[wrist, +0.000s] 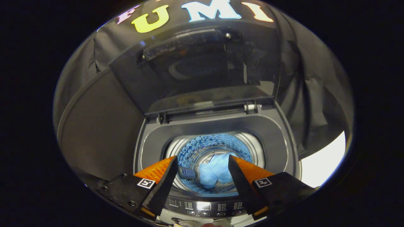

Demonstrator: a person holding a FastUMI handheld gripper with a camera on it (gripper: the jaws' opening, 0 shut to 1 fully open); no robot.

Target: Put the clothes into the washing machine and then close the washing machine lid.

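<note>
Currently listed: gripper (202,176), fingers spread wide and holding nothing, poised above the washing machine (217,126) opening. Light-blue clothes (216,171) are lodged down in the drum, seen between the fingers. Lid (195,66) is raised upright beyond the fingers, hinged at the far rim, awaiting closure.

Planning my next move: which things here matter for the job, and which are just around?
For the job:
- light blue garment, down in the drum
- washing machine lid, standing open
- gripper, fingers open above the drum

Just around:
- control panel
- white surface beside the machine
</note>
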